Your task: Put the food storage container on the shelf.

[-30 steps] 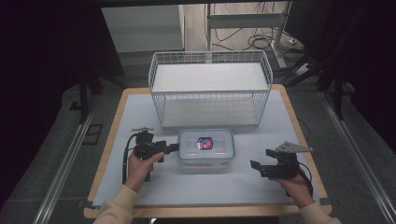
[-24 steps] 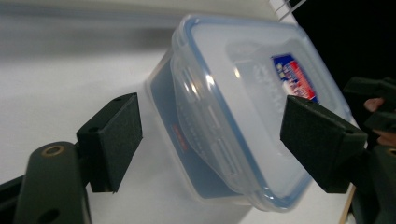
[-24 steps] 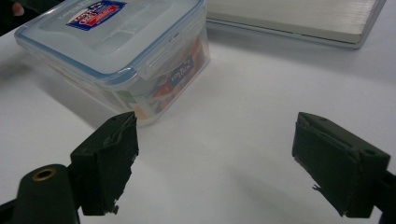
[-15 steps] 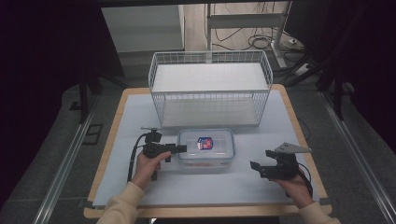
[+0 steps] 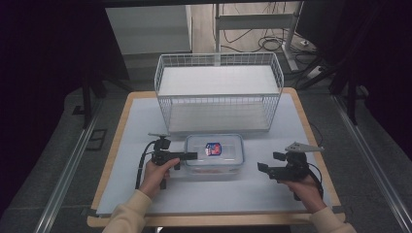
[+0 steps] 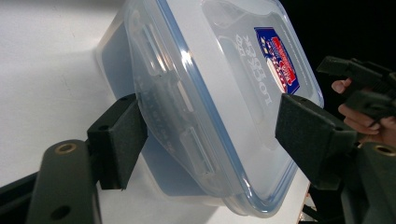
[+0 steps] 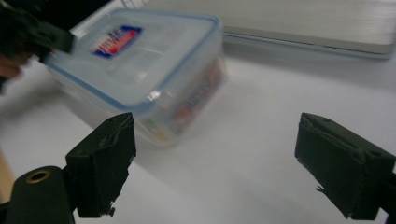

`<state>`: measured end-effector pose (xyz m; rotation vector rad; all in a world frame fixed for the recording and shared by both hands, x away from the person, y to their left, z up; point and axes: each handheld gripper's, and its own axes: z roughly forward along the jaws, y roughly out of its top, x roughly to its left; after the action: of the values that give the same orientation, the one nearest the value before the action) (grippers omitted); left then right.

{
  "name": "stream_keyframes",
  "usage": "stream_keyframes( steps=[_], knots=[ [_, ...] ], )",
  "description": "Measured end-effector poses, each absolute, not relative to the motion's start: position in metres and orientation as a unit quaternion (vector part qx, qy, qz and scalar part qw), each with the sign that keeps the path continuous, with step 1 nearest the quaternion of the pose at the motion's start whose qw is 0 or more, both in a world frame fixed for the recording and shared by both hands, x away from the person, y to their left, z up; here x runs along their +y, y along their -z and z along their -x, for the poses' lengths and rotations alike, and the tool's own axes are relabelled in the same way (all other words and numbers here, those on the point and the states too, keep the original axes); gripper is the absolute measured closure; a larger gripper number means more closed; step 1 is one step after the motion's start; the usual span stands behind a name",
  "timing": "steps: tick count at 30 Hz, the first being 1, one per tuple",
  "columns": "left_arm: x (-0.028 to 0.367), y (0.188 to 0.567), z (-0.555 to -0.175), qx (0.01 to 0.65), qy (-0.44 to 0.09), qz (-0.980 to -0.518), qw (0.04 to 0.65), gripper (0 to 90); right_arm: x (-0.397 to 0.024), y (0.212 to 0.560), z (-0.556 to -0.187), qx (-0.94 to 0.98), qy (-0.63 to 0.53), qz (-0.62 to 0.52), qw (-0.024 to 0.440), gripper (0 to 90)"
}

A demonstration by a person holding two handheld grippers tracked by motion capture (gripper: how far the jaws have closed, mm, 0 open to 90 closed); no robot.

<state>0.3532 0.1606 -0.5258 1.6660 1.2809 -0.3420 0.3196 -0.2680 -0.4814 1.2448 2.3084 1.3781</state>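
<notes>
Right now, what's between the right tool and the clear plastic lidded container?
Nothing: bare white table cover separates the right tool from the clear plastic lidded container, seen in the high view.

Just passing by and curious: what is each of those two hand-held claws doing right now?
Left gripper: closing around the end of the clear plastic box with blue-rimmed lid, not yet clamped.
Right gripper: open, holding nothing.

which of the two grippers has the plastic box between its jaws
The left gripper: its jaws straddle the clear lidded box at its end. The right gripper sits apart, open.
</notes>
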Motion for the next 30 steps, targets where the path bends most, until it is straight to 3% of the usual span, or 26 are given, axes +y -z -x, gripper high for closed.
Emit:
stream_keyframes(
  steps=[12, 26, 30],
  knots=[
    [0.161, 0.526, -0.353, 0.527, 0.14, -0.683, 0.487, 25.8, -0.222, 0.486, -0.377, 0.768, -0.459, -0.446, -0.023, 14.2],
    [0.161, 0.526, -0.353, 0.526, 0.14, -0.683, 0.487, 25.9, -0.209, 0.504, -0.396, 0.759, -0.444, -0.468, -0.09, 16.7],
    [0.161, 0.527, -0.353, 0.526, 0.139, -0.682, 0.489, 26.0, -0.205, 0.508, -0.397, 0.753, -0.451, -0.461, -0.132, 22.8]
  ],
)
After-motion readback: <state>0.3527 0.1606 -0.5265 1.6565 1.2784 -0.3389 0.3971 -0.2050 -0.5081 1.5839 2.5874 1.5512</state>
